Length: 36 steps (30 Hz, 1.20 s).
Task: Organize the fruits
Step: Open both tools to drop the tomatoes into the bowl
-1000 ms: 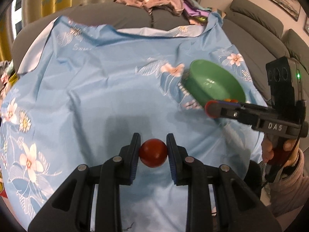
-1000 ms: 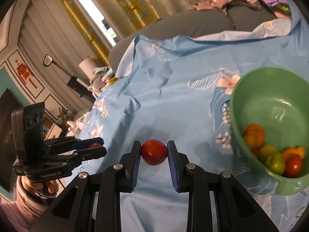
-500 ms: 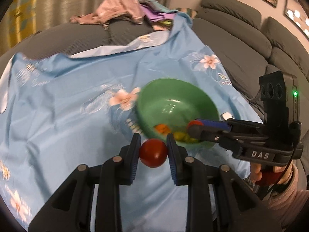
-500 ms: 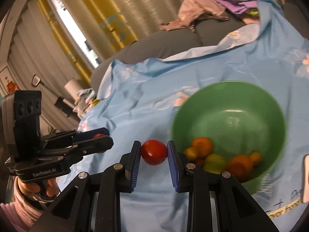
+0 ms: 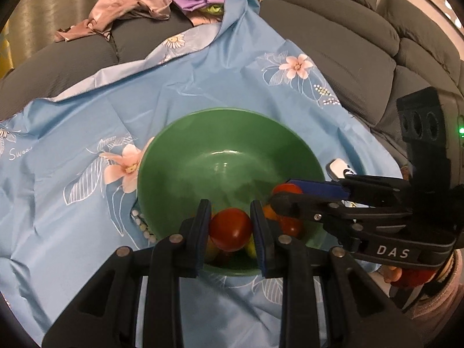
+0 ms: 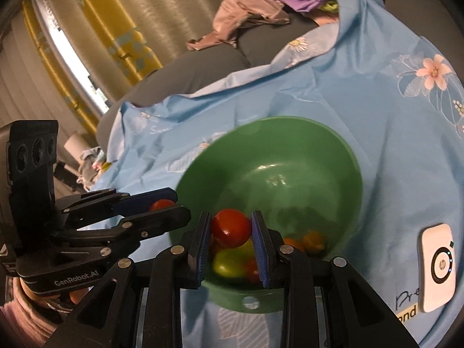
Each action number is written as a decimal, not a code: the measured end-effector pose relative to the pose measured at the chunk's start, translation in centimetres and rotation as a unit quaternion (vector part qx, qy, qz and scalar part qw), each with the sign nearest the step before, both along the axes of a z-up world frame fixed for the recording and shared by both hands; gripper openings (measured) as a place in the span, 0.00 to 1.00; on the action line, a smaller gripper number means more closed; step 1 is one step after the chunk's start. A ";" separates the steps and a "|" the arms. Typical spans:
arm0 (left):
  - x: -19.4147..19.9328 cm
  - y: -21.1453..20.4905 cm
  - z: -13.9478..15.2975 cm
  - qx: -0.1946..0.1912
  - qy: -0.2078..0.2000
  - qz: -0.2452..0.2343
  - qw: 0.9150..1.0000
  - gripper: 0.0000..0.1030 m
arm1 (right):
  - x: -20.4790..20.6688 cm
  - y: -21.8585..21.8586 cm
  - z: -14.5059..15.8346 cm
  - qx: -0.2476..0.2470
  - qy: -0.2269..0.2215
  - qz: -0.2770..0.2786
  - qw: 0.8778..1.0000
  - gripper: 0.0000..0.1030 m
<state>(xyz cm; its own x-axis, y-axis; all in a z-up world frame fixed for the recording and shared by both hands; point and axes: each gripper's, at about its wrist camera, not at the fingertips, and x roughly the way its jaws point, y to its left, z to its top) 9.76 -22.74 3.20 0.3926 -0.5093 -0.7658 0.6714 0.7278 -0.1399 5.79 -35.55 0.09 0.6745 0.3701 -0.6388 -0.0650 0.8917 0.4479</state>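
— What do my tongs hold?

— My left gripper [image 5: 230, 227] is closed around a red tomato [image 5: 230, 229]; my right gripper [image 6: 231, 229] clamps another tomato [image 6: 231, 228]. Both hang over the green bowl [image 5: 232, 121] (fruits already lie inside).

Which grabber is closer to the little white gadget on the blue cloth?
Right. The right gripper sits over the green bowl's edge beside the white gadget. The left gripper is at the bowl's opposite side, farther from it.
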 end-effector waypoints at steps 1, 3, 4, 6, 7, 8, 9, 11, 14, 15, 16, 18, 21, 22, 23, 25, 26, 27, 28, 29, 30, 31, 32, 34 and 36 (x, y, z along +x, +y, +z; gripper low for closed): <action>0.1 -0.1 -0.2 0.002 0.002 0.001 1.000 0.27 | 0.0 -0.1 -0.1 -0.002 0.002 -0.001 1.000 0.29; 0.3 -0.1 -0.4 0.005 0.003 0.004 1.000 0.33 | 0.1 -0.2 -0.3 -0.009 0.007 -0.005 1.000 0.29; 0.4 0.0 -0.4 0.007 0.002 0.008 1.000 0.42 | 0.1 -0.2 -0.4 -0.010 0.009 -0.006 1.000 0.29; 0.5 0.3 -0.3 0.008 -0.001 0.015 1.000 0.56 | 0.0 -0.3 -0.4 -0.012 0.010 -0.007 1.000 0.29; 0.5 0.5 -0.2 0.008 -0.003 0.018 1.000 0.59 | 0.0 -0.3 -0.3 -0.013 0.011 -0.008 1.000 0.29; 0.5 0.8 -0.1 0.007 -0.004 0.022 1.000 0.61 | -0.1 -0.3 -0.2 -0.015 0.011 -0.009 1.000 0.29; 0.5 1.1 0.1 0.008 -0.004 0.028 1.000 0.64 | -0.1 -0.3 -0.1 -0.017 0.011 -0.011 1.000 0.29; 0.4 1.8 0.5 0.008 -0.008 0.039 0.999 0.72 | -0.4 -0.5 0.5 -0.023 0.008 -0.015 1.000 0.29; 0.0 3.1 1.3 -0.001 -0.014 0.050 0.999 0.75 | -1.0 -0.9 1.7 -0.028 -0.006 -0.022 0.999 0.29; -0.2 3.7 1.6 -0.004 -0.017 0.055 0.998 0.75 | -1.1 -1.2 2.1 -0.028 -0.010 -0.025 0.999 0.29; -0.5 4.2 1.9 -0.006 -0.020 0.060 0.998 0.77 | -1.3 -1.4 2.4 -0.028 -0.013 -0.028 0.999 0.29; -0.7 5.4 2.4 -0.011 -0.023 0.074 0.997 0.80 | -1.9 -1.8 3.2 -0.030 -0.023 -0.033 0.999 0.30; -1.1 7.3 2.9 -0.018 -0.021 0.093 0.995 0.82 | -2.4 -2.1 3.8 -0.032 -0.029 -0.038 0.998 0.31; -1.2 7.9 3.0 -0.020 -0.017 0.100 0.995 0.85 | -2.5 -2.1 3.8 -0.032 -0.030 -0.039 0.998 0.31; -1.3 8.4 3.1 -0.023 -0.015 0.106 0.994 0.85 | -2.6 -2.2 3.9 -0.032 -0.029 -0.042 0.998 0.31; -1.5 9.1 3.3 -0.031 -0.006 0.118 0.993 0.89 | -2.9 -2.3 3.9 -0.030 -0.029 -0.045 0.998 0.31; -1.7 9.5 3.4 -0.034 -0.001 0.122 0.992 0.97 | -3.0 -2.4 4.0 -0.030 -0.029 -0.045 0.998 0.31; -1.8 9.6 3.5 -0.036 0.001 0.126 0.991 1.00 | -3.1 -2.4 4.1 -0.031 -0.029 -0.045 0.998 0.31; -2.0 9.8 3.8 -0.037 0.000 0.128 0.991 0.99 | -3.2 -2.3 4.1 -0.032 -0.029 -0.046 0.998 0.31; -2.2 9.8 4.0 -0.037 -0.002 0.129 0.991 0.99 | -3.3 -2.3 4.3 -0.034 -0.029 -0.046 0.998 0.31; -2.3 9.7 4.3 -0.036 -0.003 0.130 0.991 0.99 | -3.4 -2.3 4.4 -0.036 -0.029 -0.046 0.998 0.31; -2.5 9.5 4.5 -0.034 -0.002 0.130 0.991 0.99 | -3.4 -2.2 4.5 -0.038 -0.028 -0.047 0.998 0.31; -2.6 9.4 4.7 -0.034 -0.002 0.130 0.991 0.99 | -3.5 -2.2 4.7 -0.041 -0.028 -0.048 0.998 0.32; -2.8 9.2 5.0 -0.037 0.001 0.134 0.990 0.99 | -3.7 -2.1 4.9 -0.045 -0.026 -0.049 0.997 0.32; -2.8 9.1 5.3 -0.036 0.010 0.141 0.989 0.99 | -3.9 -1.9 5.2 -0.050 -0.024 -0.048 0.997 0.35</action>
